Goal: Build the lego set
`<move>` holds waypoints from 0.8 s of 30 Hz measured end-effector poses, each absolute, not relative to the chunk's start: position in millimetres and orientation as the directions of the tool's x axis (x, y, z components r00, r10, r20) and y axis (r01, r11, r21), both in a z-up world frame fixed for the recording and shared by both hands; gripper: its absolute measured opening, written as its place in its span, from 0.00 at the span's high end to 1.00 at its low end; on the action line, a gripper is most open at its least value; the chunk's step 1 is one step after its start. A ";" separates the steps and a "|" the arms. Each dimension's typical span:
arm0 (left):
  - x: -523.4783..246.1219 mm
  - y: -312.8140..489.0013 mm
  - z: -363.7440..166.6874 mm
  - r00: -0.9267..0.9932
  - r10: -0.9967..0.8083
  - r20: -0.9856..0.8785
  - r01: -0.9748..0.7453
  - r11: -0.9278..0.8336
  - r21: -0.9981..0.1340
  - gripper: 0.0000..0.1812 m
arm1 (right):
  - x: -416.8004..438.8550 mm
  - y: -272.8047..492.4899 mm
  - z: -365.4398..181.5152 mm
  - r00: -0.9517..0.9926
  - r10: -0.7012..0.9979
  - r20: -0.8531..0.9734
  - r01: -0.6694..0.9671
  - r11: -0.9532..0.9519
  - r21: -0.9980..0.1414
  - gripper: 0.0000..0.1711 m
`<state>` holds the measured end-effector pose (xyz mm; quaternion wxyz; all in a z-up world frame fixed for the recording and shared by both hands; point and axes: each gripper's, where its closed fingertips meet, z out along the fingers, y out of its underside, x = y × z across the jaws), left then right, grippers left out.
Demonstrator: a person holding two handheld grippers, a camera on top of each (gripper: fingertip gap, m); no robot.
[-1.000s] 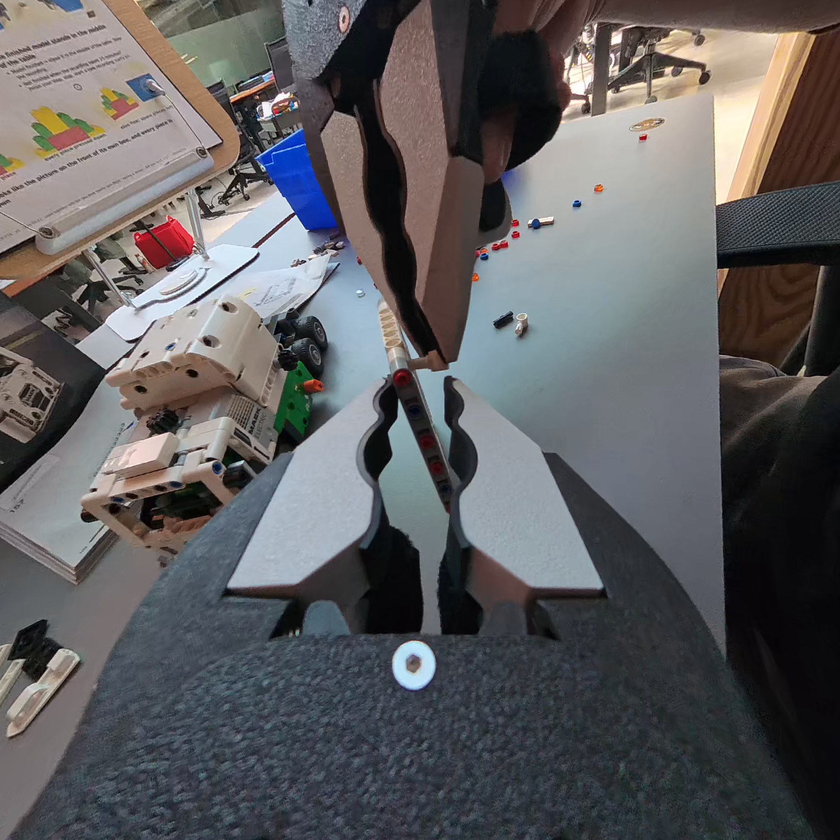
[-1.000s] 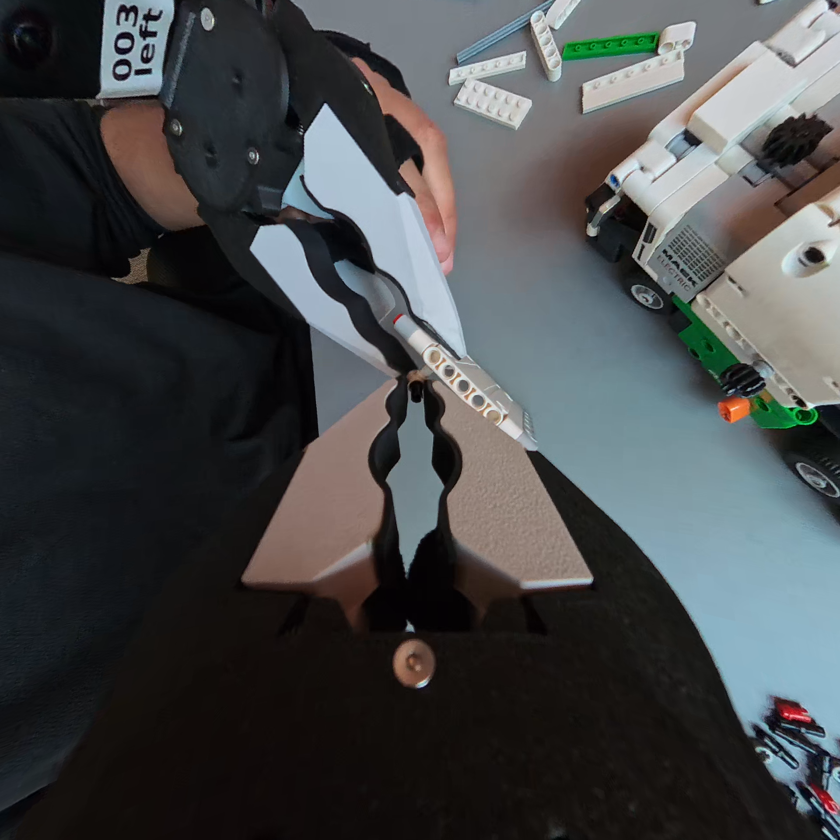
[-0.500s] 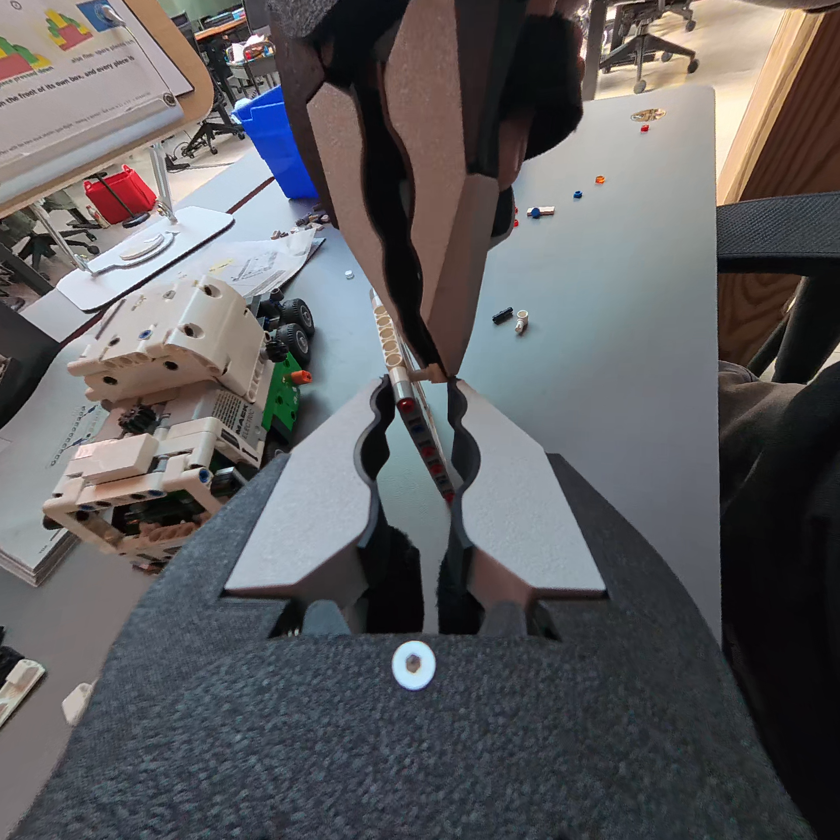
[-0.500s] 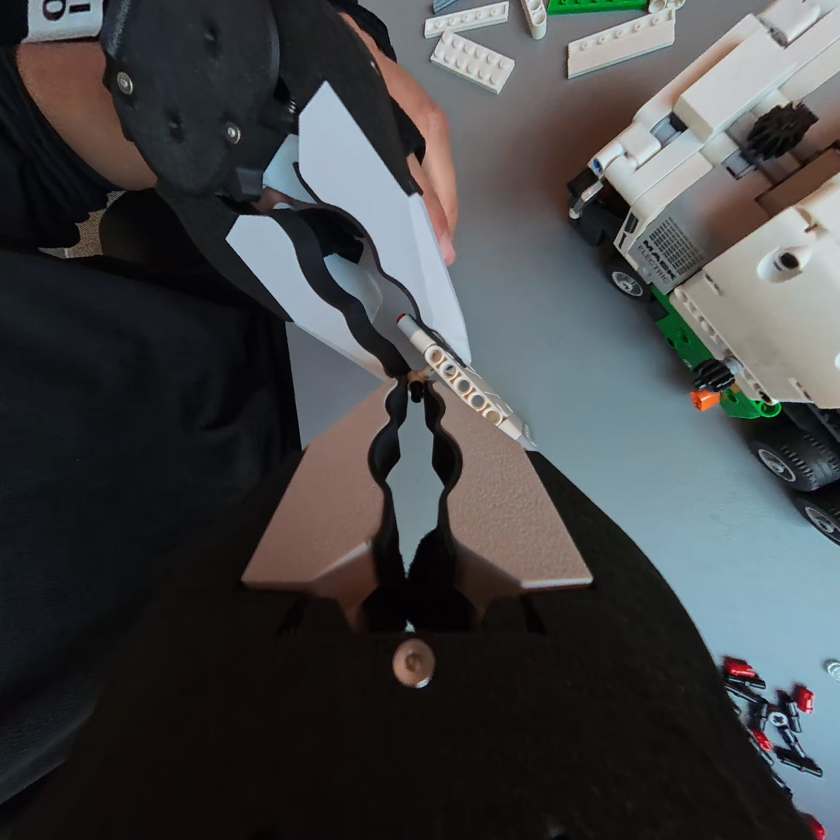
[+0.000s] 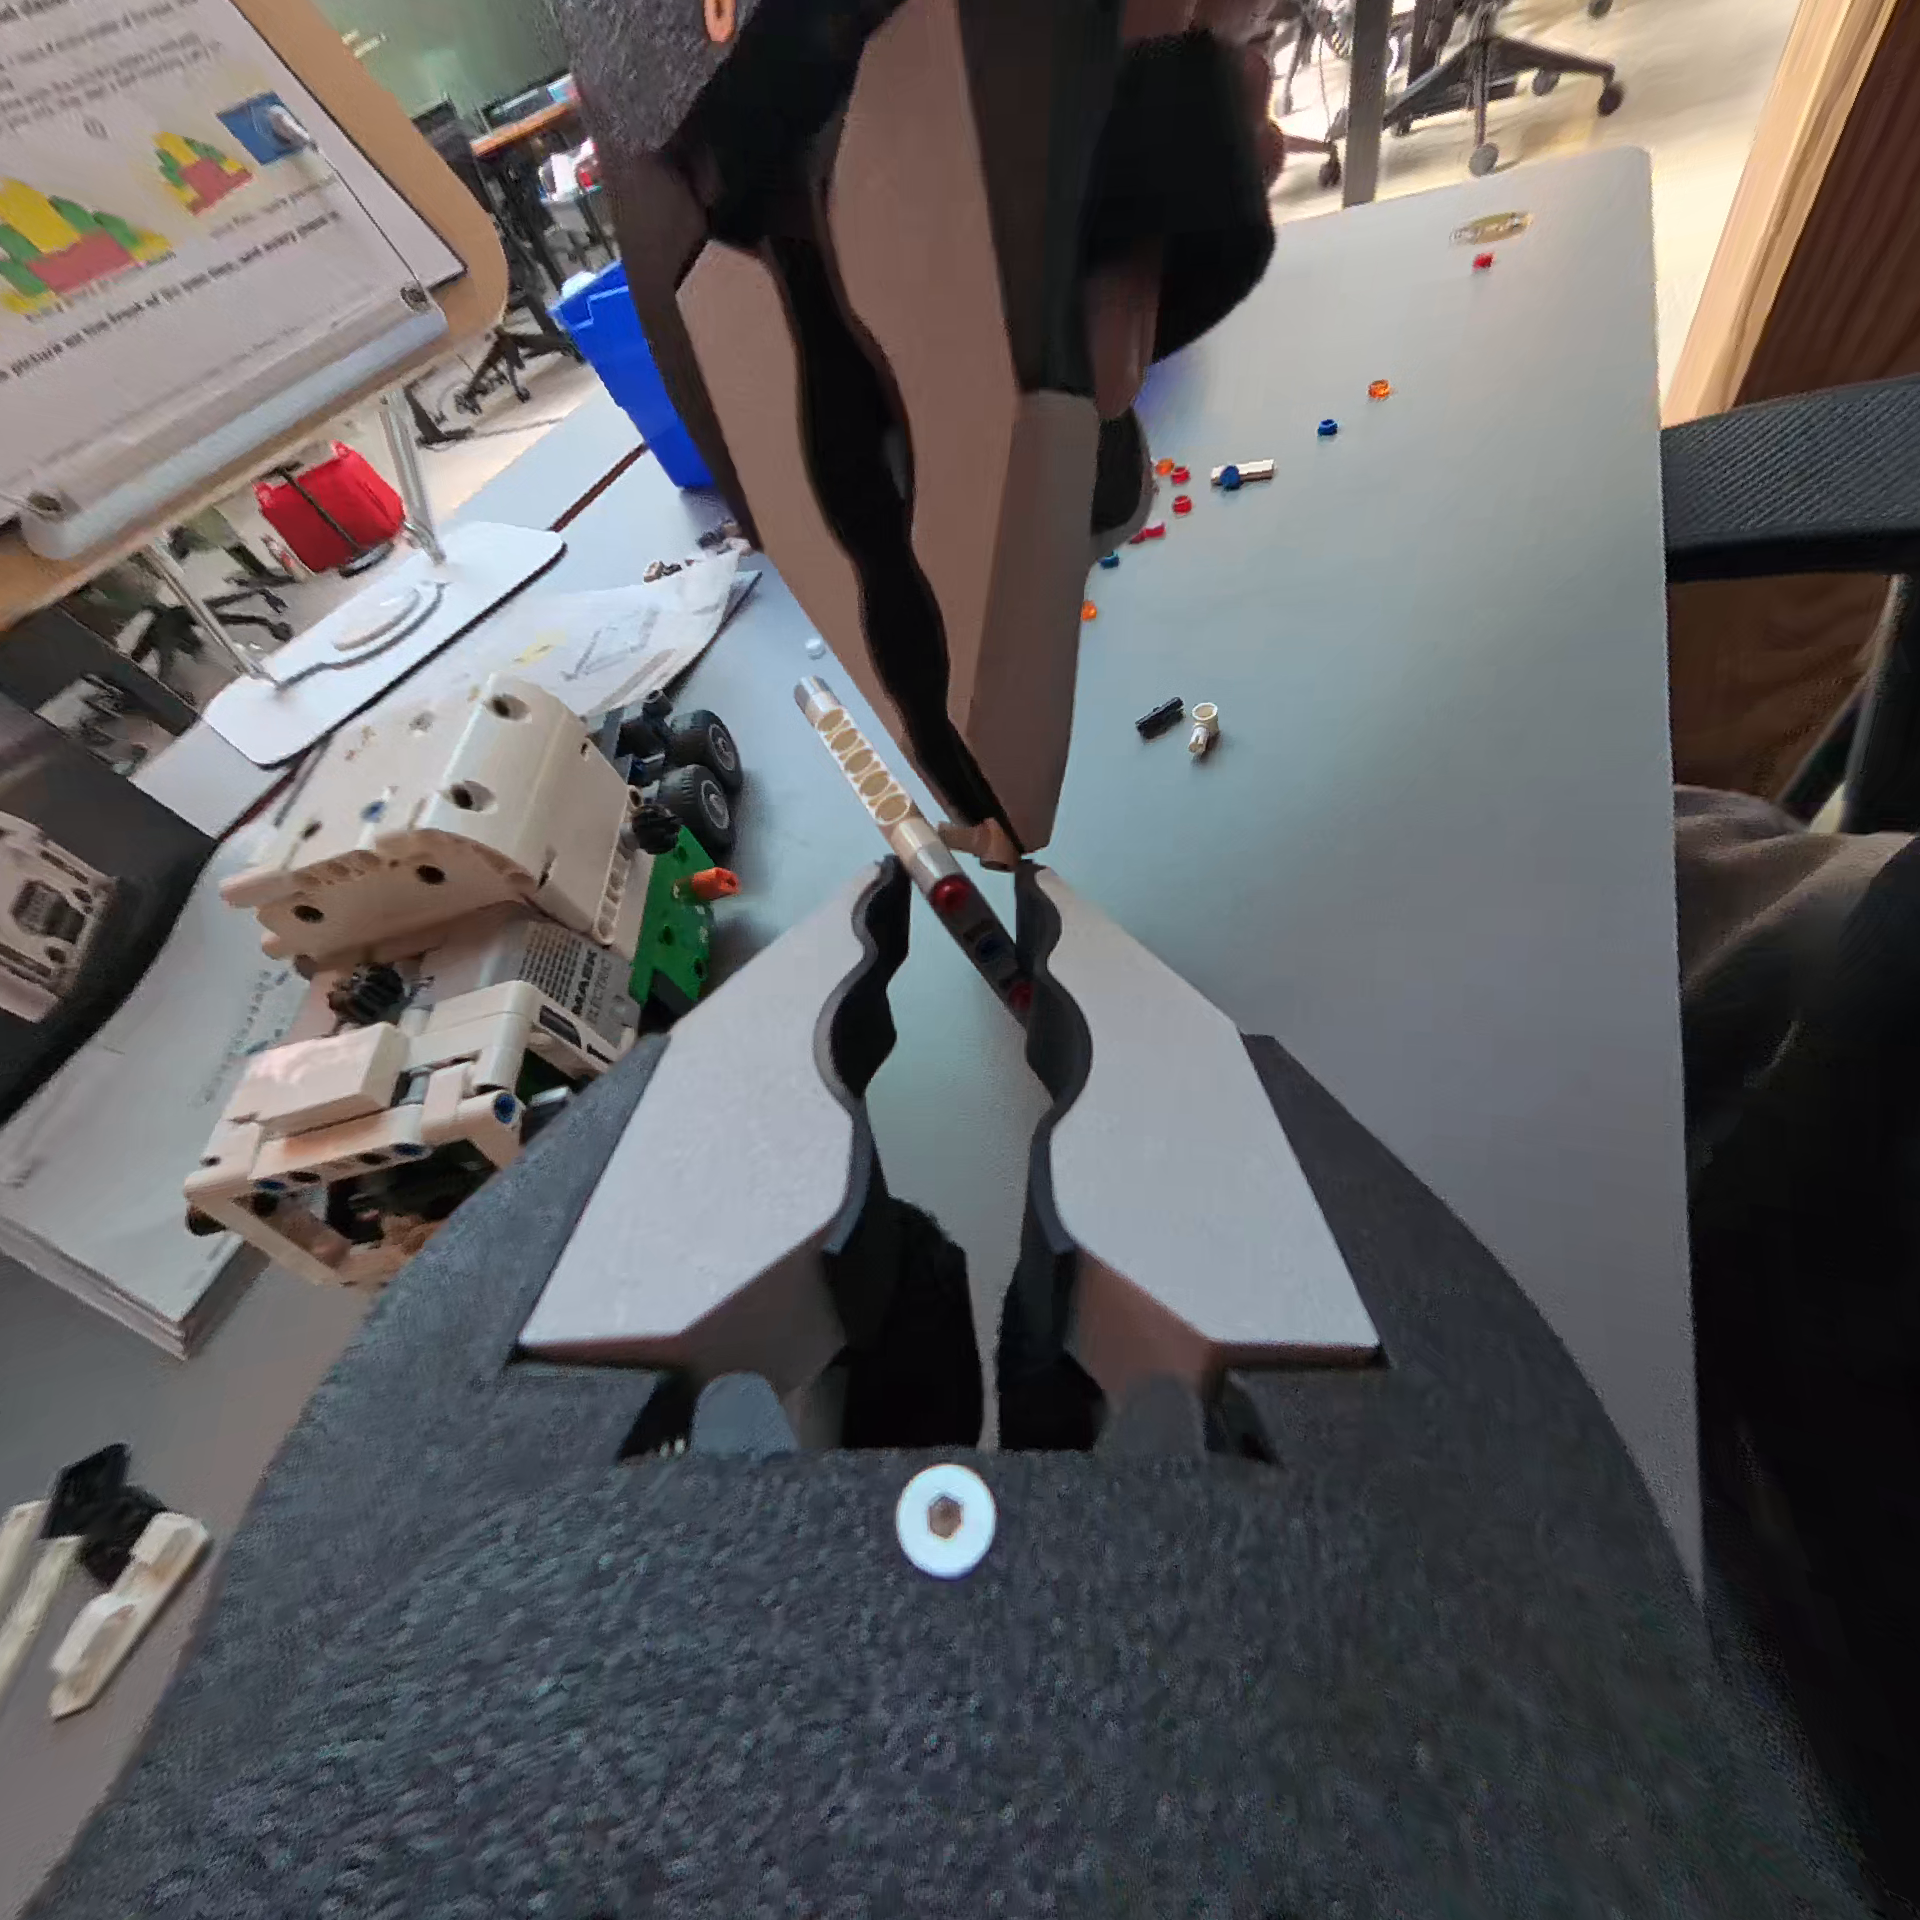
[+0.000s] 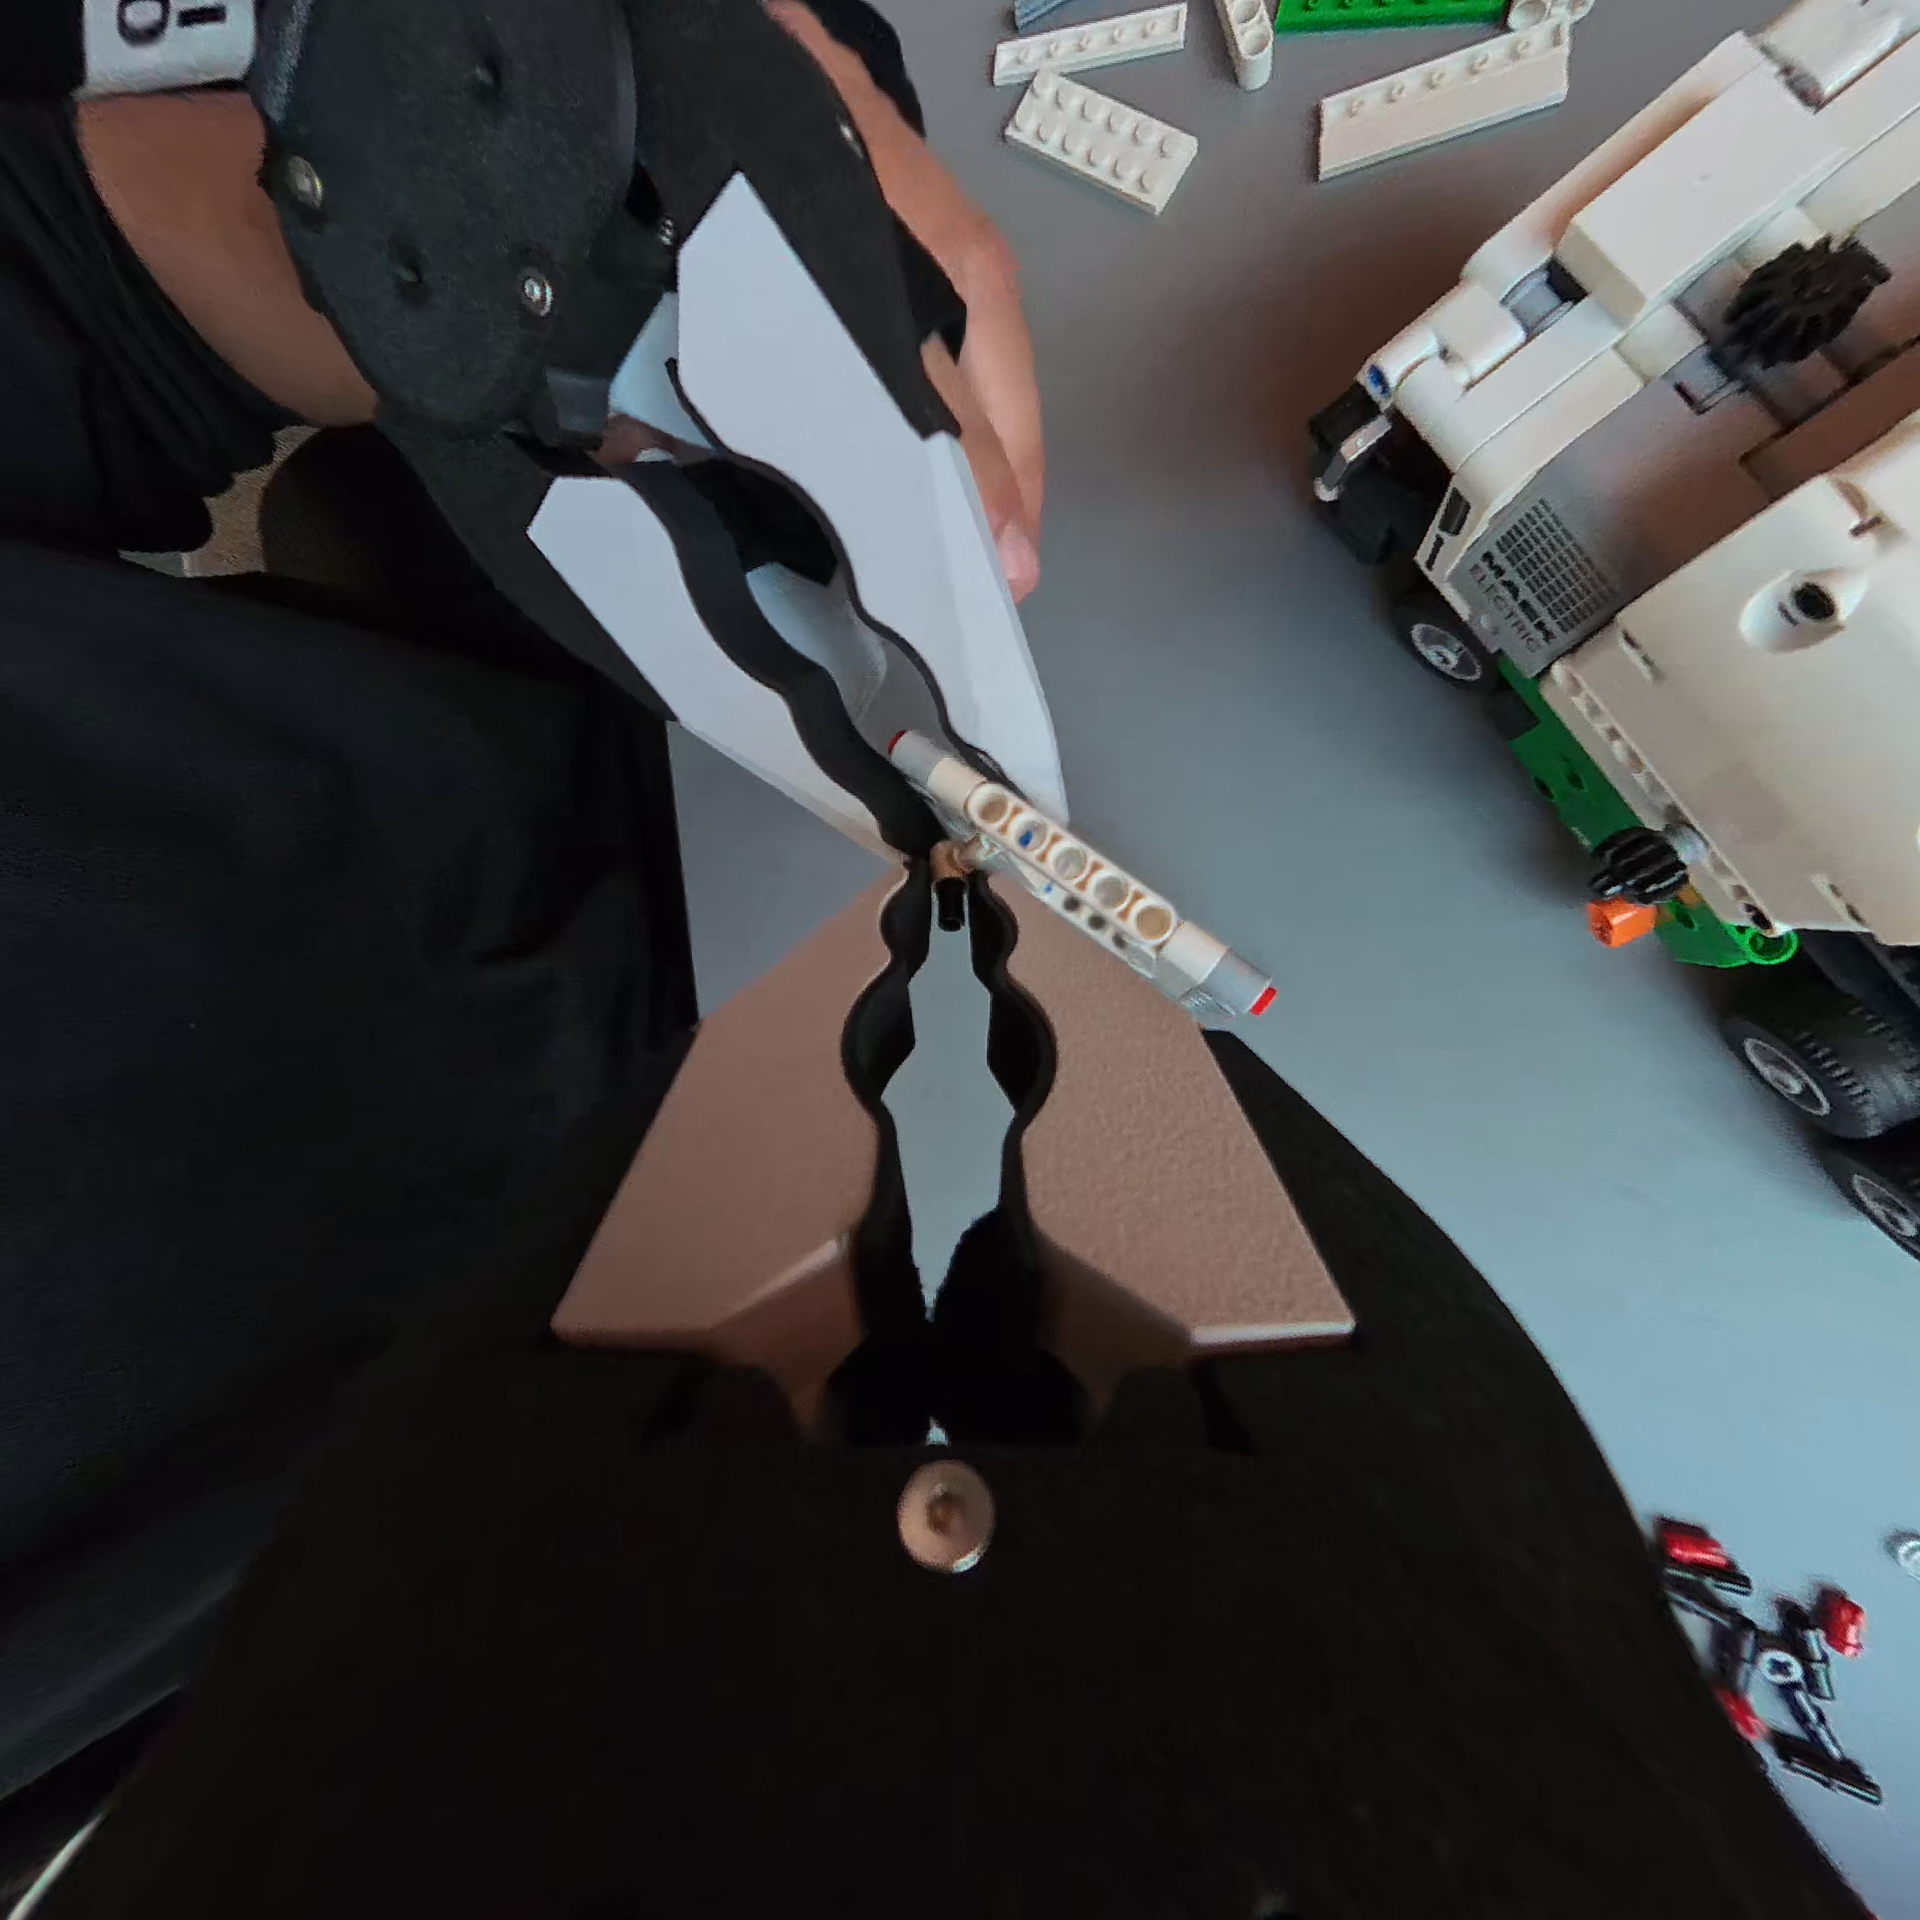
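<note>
Grey counter (image 5: 1403, 831) carries my half-built white truck (image 5: 436, 935) (loose pins beyond), while left hand-held gripper (image 5: 961, 894) grips a holed beam (image 5: 914, 821) and right hand-held gripper (image 6: 943, 883) pinches a tan-black pin (image 6: 948, 902).

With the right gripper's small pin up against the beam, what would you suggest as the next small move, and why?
Probably a short push of the tan pin into the beam. The right gripper pinches the pin at its tips, right against the beam's side, while the left gripper clamps the beam's other end. Whether the pin is aligned with a hole is not clear.
</note>
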<state>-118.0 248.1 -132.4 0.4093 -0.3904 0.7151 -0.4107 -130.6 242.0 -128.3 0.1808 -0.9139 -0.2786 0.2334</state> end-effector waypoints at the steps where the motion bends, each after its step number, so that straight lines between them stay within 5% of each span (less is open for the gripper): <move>1: -118.3 247.7 -130.7 -0.355 -0.880 -0.314 -0.205 0.401 -0.893 0.89 | -131.3 241.1 -127.6 0.729 0.595 -0.338 0.425 -0.781 -0.458 0.97; 6: -116.1 243.8 -132.2 -0.371 -0.792 -0.485 -0.164 0.570 -0.805 0.88 | -128.3 234.8 -132.4 0.715 0.612 -0.338 0.472 -0.780 -0.412 0.97; 14: -109.9 236.3 -136.8 -0.483 -0.778 -0.401 -0.195 0.542 -0.817 0.77 | -114.4 236.4 -134.1 0.749 0.636 -0.185 0.539 -0.748 -0.387 0.97; 19: -97.0 245.2 -133.2 -0.388 -0.842 -0.375 -0.203 0.475 -0.856 0.88 | -104.9 240.7 -134.5 0.769 0.638 -0.053 0.566 -0.716 -0.409 0.97; 24: -99.7 239.8 -132.7 -0.409 -0.861 -0.301 -0.202 0.407 -0.891 0.91 | -107.2 234.7 -132.8 0.774 0.615 -0.148 0.458 -0.707 -0.539 0.97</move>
